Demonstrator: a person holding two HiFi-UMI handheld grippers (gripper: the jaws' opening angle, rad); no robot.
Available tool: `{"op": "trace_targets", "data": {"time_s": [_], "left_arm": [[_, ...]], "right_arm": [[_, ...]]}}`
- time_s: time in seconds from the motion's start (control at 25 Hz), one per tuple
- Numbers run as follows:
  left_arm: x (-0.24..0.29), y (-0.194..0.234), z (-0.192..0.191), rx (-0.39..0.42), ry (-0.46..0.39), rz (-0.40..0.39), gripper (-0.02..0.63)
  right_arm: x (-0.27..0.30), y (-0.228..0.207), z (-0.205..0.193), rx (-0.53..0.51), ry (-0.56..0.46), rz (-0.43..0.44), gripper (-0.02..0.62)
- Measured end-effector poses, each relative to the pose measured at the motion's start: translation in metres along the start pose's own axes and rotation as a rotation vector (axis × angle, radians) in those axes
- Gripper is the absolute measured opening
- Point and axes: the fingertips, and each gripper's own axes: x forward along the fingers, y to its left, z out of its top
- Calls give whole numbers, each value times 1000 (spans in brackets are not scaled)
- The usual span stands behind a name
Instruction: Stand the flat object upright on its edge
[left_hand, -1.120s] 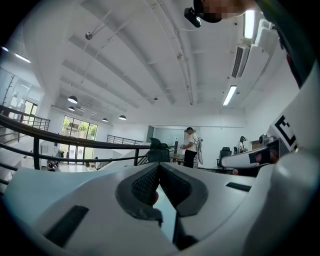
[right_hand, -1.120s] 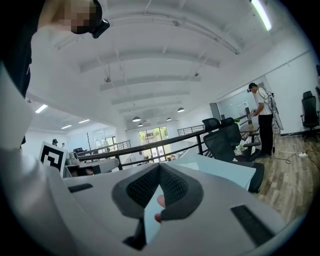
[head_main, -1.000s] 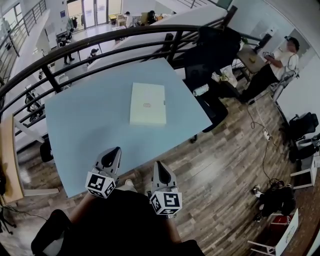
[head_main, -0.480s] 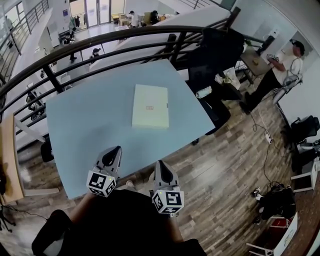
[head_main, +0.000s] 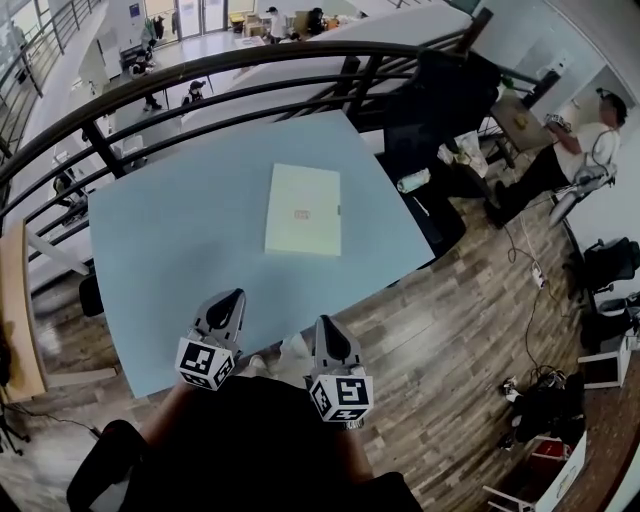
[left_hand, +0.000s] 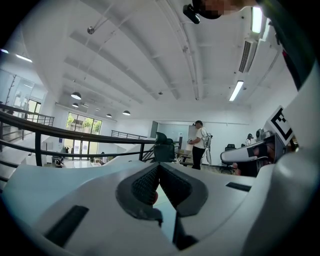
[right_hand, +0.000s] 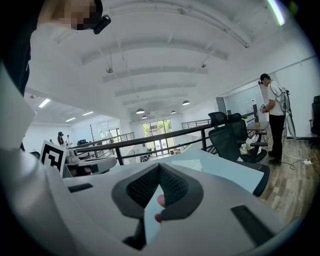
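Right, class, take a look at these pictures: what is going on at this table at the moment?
A person holds a gripper in each hand. The left gripper and the right gripper are both shut and empty, close to the near edge of the light-blue table. The flat cream box lies flat near the middle of the table, ahead of both grippers and touched by neither. Standing it upright on its edge has not yet begun.

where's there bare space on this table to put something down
Almost everywhere: the table is bare left of the flat box, and between the box and the near edge. Only the box's own spot, right of centre, is taken.
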Motion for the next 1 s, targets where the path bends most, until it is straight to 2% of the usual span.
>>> {"op": "trace_targets", "data": {"time_s": [0.72,1.0], "left_arm": [[66,38,-35,-10,111,111,3],[97,53,-51,0,143,120,3]], "right_arm": [[75,-67,-10,2,125,33,8],[111,-83,-24,-19,176,54,8]]}}
